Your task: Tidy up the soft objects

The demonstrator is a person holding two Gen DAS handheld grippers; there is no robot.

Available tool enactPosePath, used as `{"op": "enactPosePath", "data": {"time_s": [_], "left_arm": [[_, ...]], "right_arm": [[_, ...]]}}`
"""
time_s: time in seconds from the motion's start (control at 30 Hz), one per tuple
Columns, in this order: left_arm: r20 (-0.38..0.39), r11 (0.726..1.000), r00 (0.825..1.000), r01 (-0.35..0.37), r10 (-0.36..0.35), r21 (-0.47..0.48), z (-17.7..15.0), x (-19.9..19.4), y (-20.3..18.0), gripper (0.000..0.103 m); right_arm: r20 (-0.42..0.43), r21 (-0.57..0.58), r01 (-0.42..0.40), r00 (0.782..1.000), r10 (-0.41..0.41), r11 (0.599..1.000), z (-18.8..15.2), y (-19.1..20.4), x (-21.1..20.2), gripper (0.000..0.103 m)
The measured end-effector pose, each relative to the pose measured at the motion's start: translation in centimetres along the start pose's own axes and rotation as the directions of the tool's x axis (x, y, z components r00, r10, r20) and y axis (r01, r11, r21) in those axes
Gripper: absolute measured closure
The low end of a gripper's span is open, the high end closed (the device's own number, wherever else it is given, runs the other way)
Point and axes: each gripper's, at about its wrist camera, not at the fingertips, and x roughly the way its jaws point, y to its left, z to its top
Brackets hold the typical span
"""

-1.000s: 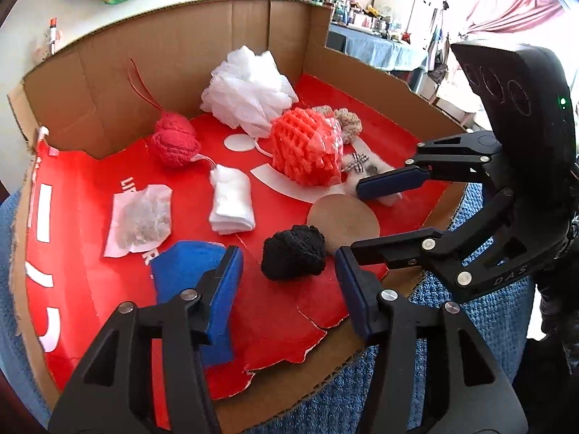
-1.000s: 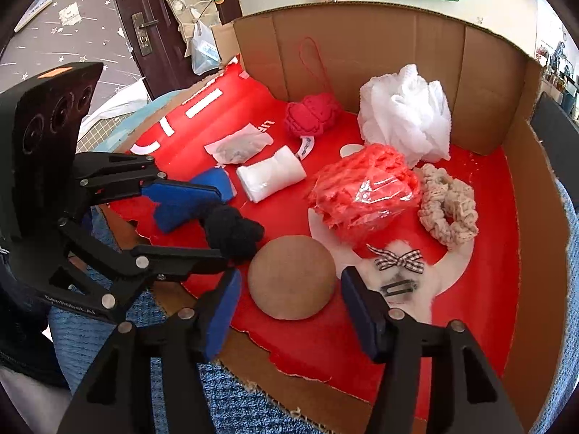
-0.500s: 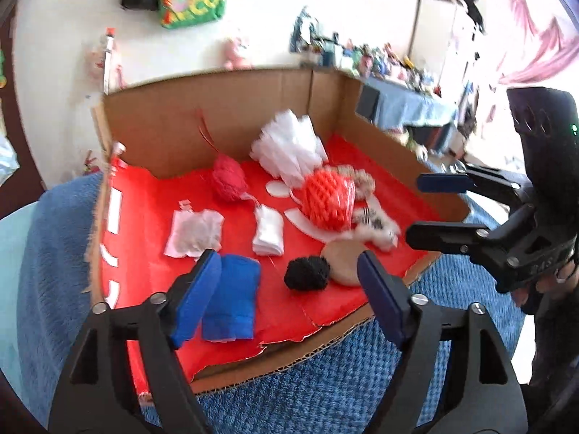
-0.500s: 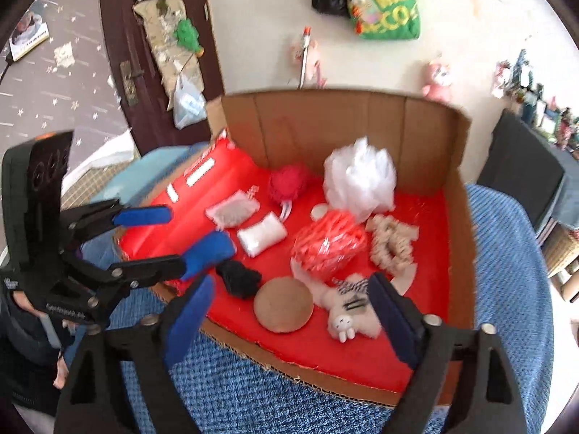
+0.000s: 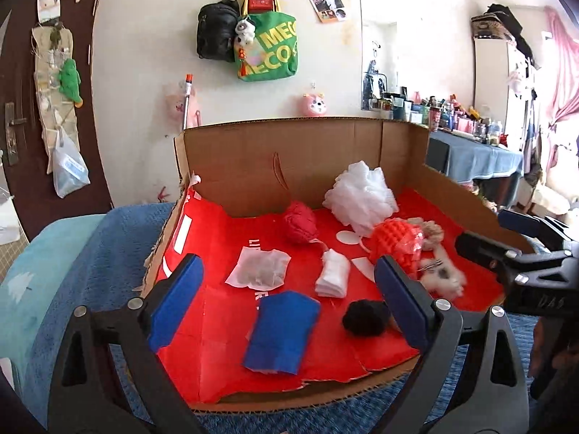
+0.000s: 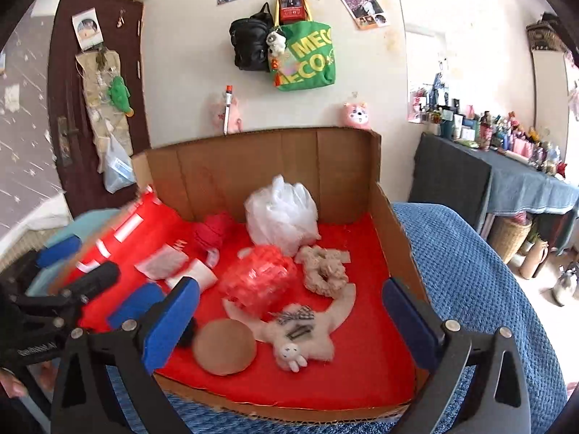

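Pouf (image 5: pixel 362 195) white, frilly, sponge (image 5: pixel 396 244) red, waffled

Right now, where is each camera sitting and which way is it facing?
Left wrist: on the left tool, open, facing the cardboard tray from its near left; the right tool shows at right.
Right wrist: on the right tool, open, facing the tray from its near right; the left tool shows at left.
Shared: white mesh puff, blue cloth, green bag.
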Motion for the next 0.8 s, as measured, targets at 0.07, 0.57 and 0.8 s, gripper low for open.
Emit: {"op": "enactPosePath", "data": {"time_s": [0.07, 0.57, 0.8], "left_arm": [[-0.009, 1.000, 1.000, -0.014, 0.014, 0.008, -0.2, 0.5, -0.2, 0.006], [-0.056, 1.000, 0.998, -0.031, 0.030, -0.002, -1.1, 1.0, -0.5, 0.006], [-0.086, 0.999, 0.995, -0.046, 0.045, -0.020, -1.2, 1.6, -0.2, 0.006]], "right_arm": [[-0.017, -0.030, 0.025, 1.000, -0.025, 0.999, -0.3, 0.3, 0.6, 0.000], [-0.042, -0.016, 0.061, 0.997, -0.061, 0.998, -1.1, -0.2, 1.2, 0.000], [-0.040, -0.050, 0.073, 0.996, -0.075, 0.996, -1.3, 0.5, 1.2, 0.000]]}}
